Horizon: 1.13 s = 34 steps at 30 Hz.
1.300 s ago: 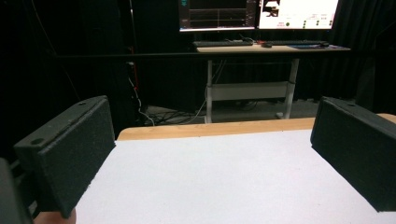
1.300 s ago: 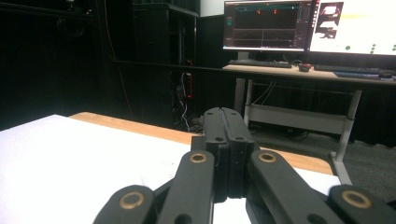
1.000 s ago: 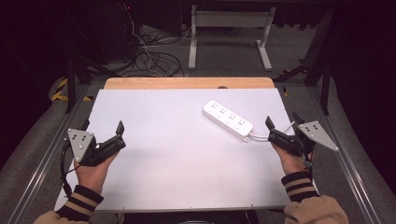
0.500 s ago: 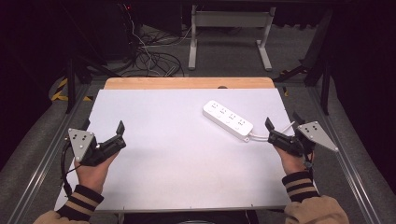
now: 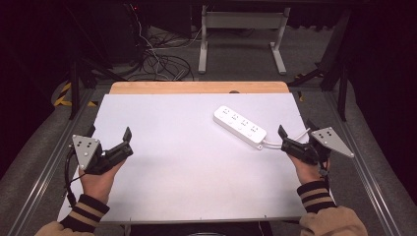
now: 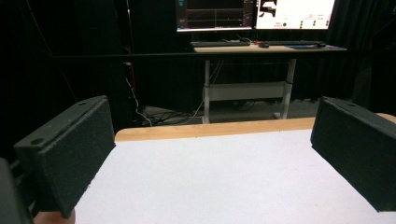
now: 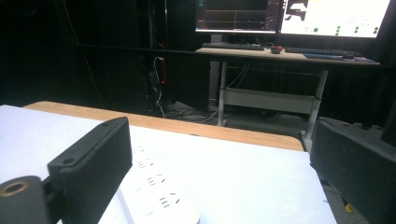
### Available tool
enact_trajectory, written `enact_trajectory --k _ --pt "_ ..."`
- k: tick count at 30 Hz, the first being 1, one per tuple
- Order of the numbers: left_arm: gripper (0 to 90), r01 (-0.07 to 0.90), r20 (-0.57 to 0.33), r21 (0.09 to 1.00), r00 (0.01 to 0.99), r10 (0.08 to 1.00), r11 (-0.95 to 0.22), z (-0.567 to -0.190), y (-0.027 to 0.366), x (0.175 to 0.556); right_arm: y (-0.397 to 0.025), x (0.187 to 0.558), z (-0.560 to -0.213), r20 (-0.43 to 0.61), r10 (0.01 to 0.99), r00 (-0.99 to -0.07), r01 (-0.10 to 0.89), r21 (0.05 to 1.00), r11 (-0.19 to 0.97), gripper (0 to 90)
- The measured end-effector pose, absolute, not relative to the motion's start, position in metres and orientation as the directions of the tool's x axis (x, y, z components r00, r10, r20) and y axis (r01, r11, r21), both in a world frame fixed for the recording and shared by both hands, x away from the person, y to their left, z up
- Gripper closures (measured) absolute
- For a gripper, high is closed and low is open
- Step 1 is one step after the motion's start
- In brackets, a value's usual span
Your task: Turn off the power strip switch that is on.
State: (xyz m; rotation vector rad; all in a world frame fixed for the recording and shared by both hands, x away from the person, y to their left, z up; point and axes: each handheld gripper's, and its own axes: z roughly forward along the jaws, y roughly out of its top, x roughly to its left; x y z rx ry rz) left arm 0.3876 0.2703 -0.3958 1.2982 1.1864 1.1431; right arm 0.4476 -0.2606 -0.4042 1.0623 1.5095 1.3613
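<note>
- At the near edge of the bench [image 5: 196,196], two forearms in striped cuffs come in from below, each hand holding a hand-held gripper.
- On the left side, the left hand-held gripper [image 5: 109,141] sits low over the white surface near the left edge, its jaws spread wide and grasping nothing; a grey three-cornered plate [image 5: 84,147] rides on top of it.
- Seen from the left gripper view, the left hand-held gripper [image 6: 210,158] has its two black pads far apart, with bare white bench between them.
- On the right side, the right hand-held gripper [image 5: 296,136] is near the right edge, jaws likewise released and empty, with its own grey plate [image 5: 330,140].
- Just beyond the right hand-held gripper lies a white power strip [image 5: 239,126], flat on the bench, angled from upper left to lower right; its white cord [image 5: 273,144] runs from the nearer end toward that gripper.
- From the right gripper view, the power strip [image 7: 156,196] lies just beside the left pad, partly behind it.
- Farther off, a wooden strip [image 5: 196,87] edges the bench's far side.
- Beyond that stand a desk frame [image 5: 241,22], loose cables on the floor [image 5: 157,64], and lit monitors [image 7: 289,16].
</note>
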Motion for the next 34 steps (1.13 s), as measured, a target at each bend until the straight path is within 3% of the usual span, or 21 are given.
enact_trajectory --k 34 --pt "0.2 0.06 0.02 0.998 0.075 0.997 -0.025 -0.3966 0.2692 0.388 -0.2591 0.449 -0.405 -0.044 0.95 -0.31 0.068 0.995 0.068 6.0"
